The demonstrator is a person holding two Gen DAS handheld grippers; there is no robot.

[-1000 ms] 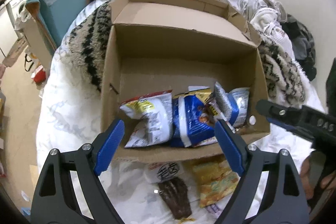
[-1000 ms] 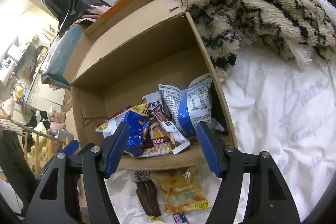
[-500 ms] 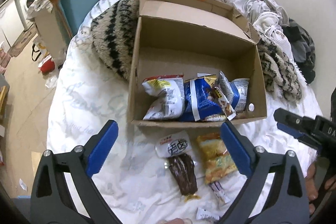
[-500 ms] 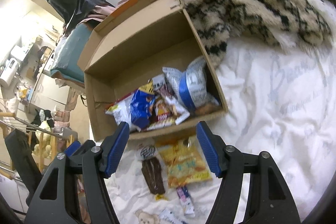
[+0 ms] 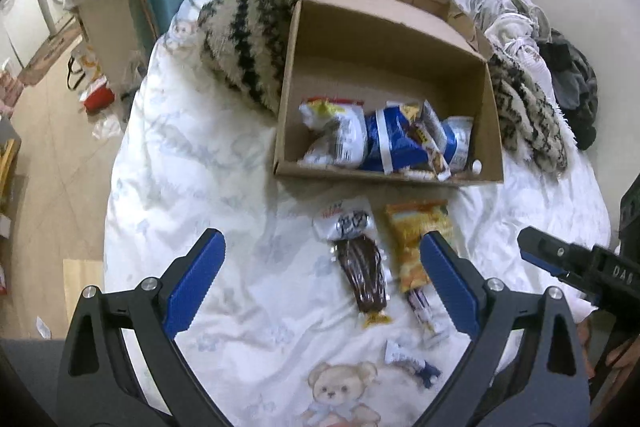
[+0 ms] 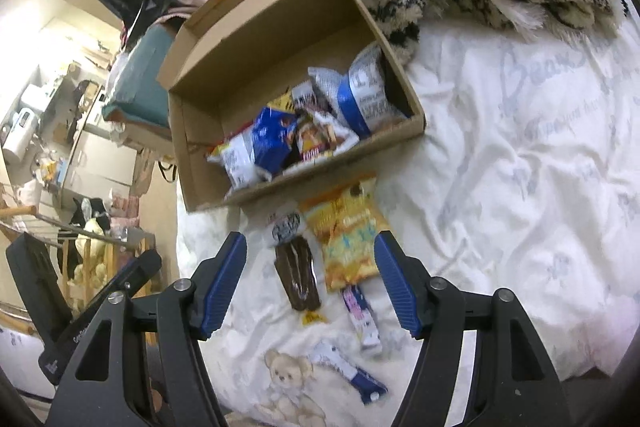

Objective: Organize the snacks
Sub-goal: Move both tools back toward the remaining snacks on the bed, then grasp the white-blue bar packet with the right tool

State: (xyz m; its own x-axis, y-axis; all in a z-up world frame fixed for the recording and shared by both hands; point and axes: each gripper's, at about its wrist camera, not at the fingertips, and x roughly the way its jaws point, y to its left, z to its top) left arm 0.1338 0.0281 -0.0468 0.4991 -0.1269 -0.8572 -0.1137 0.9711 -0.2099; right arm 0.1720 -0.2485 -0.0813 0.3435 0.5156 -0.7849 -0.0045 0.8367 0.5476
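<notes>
Several snack packets (image 5: 376, 143) are piled along the near wall of the cardboard box (image 5: 384, 27), which is set on the white bed cover (image 5: 192, 155). Just outside that wall, a yellow packet (image 6: 348, 239) and a brown packet (image 6: 298, 277) are laid side by side. The left gripper (image 5: 320, 287) and right gripper (image 6: 310, 283) are held wide apart above them, with nothing gripped.

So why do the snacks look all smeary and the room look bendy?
Left wrist view: the camera is moving, so the cardboard box and its packets blur; the fisheye lens curves the edges. Right wrist view: the yellow snack bag smears too, and the lit room at left glares pale.
</notes>
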